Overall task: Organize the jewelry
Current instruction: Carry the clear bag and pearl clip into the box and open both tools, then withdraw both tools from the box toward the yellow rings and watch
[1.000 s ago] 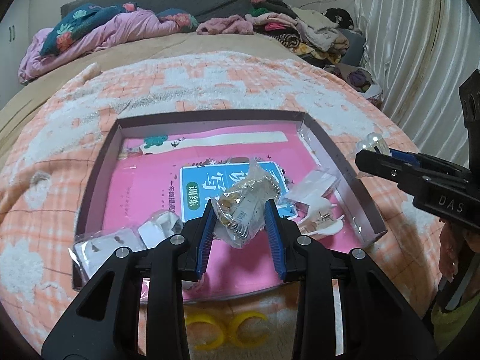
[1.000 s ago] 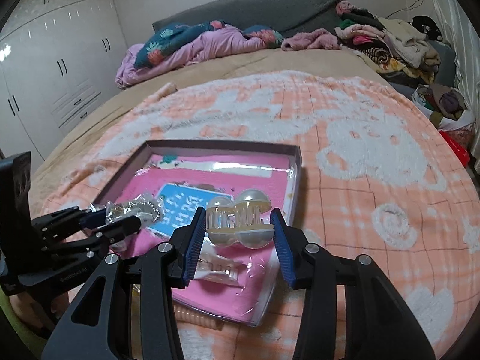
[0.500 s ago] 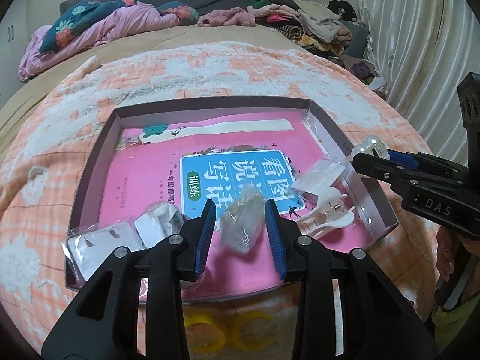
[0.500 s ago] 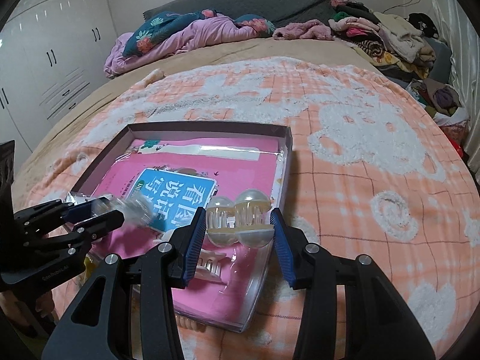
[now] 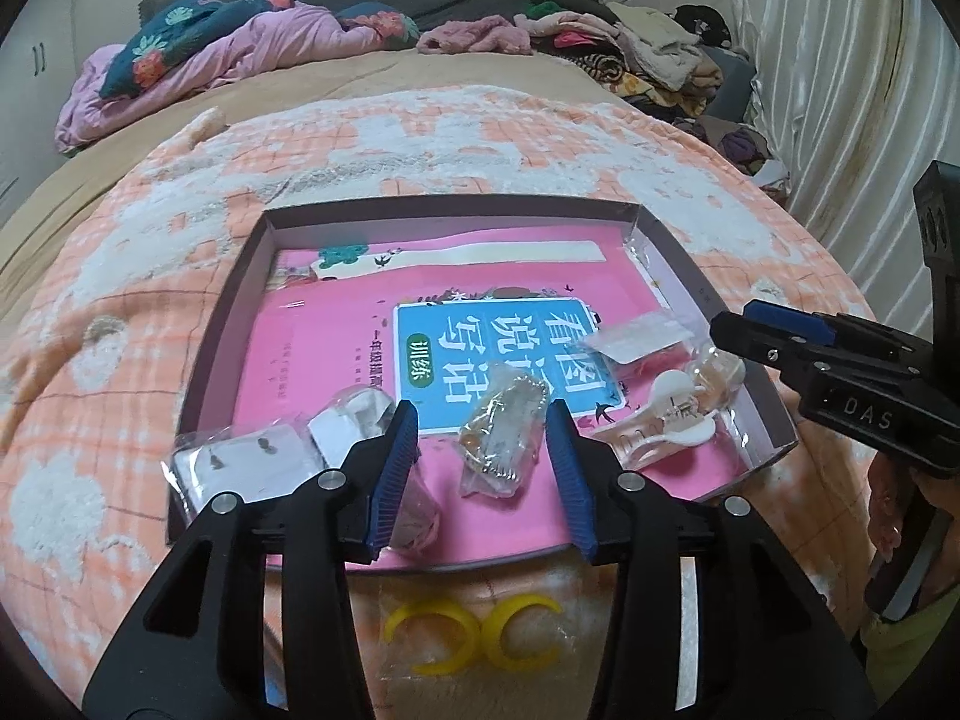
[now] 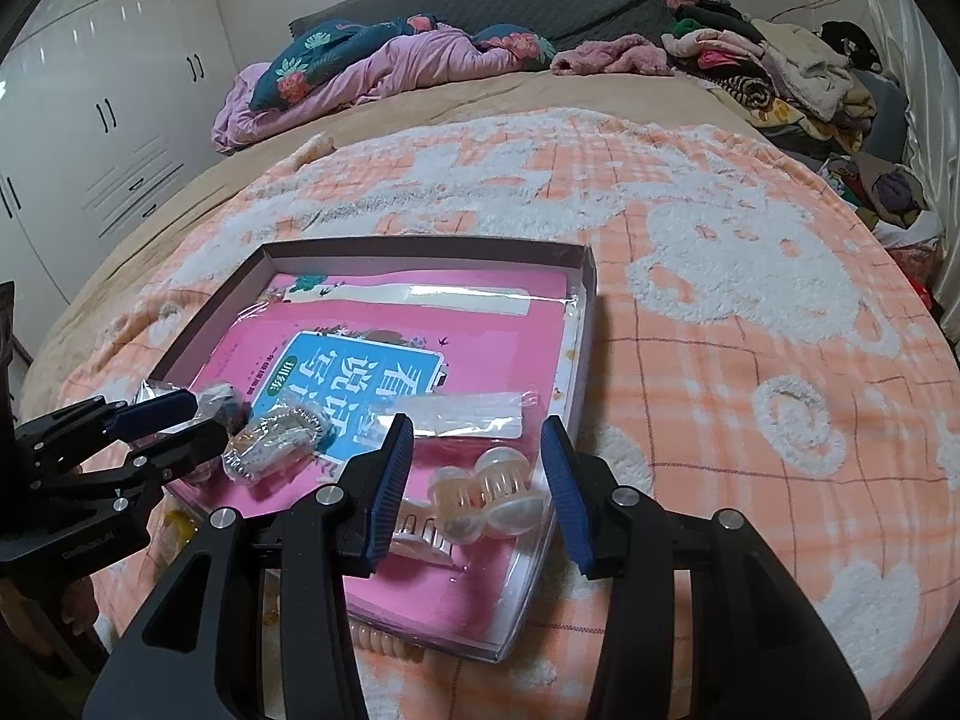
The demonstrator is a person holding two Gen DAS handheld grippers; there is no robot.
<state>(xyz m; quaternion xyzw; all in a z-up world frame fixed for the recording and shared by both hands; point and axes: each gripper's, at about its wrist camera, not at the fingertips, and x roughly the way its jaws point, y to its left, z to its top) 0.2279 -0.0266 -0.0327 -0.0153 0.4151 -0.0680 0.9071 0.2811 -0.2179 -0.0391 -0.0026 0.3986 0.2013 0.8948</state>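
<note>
Both wrist cams look fwd, close over the bed, L from near-left, sharing the tray (image 5: 223,324) (image 6: 585,324).

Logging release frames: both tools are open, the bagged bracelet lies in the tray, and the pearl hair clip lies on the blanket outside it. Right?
One slip: the pearl hair clip lies inside the tray, near its front right corner, as the right wrist view shows. Left tool and right tool are open, and the bagged bracelet lies in the tray.

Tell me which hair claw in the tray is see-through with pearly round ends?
The translucent pearl-ended hair claw, lying between the right gripper's open fingers near the tray's right wall. The white plastic hair claw beside it is opaque and flatter.
</note>
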